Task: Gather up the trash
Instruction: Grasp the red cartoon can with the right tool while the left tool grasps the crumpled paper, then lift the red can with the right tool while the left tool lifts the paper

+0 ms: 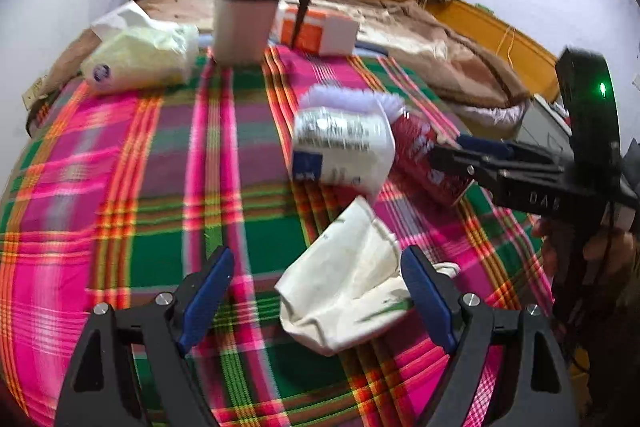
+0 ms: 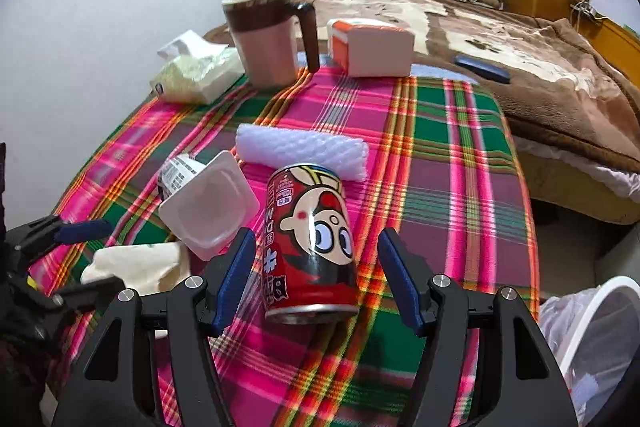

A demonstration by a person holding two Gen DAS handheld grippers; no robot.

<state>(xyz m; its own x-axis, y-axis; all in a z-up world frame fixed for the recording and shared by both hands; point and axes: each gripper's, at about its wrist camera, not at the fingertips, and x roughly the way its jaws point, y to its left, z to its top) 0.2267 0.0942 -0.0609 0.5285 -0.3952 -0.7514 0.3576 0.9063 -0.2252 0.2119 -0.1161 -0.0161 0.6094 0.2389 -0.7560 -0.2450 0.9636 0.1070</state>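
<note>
- The right tool (image 2: 316, 277) stands wide with nothing gripped: its 2 blue pads flank the red can (image 2: 310, 239) at lower centre of the right wrist view, a visible gap on each side, so the spread looks set to take the can's width.
- The can lies on its side on the plaid cloth of the desk (image 2: 460, 187), its base end toward the camera, between the pads but not pressed by them; lying lengthwise like this, it offers its round body to the pads, though it could roll.
- Just left of the can, a white plastic tub (image 2: 208, 205) rests tilted, and above it a white foam net sleeve (image 2: 302, 149) lies across the cloth.
- At lower right of that view, a bag-lined bin (image 2: 588, 339) sits beside the desk, a likely place for the trash.
- The left tool (image 1: 318, 291) is also wide and empty; a crumpled white paper bag (image 1: 344, 283) lies at lower centre of the left wrist view, between the pads and nearer the right-hand pad, whether touching it I cannot tell.
- Farther up, the mug (image 1: 244, 23), the tissue pack (image 1: 140, 57) and the orange box (image 1: 320, 29) stand along the desk's far edge, probably not trash.
</note>
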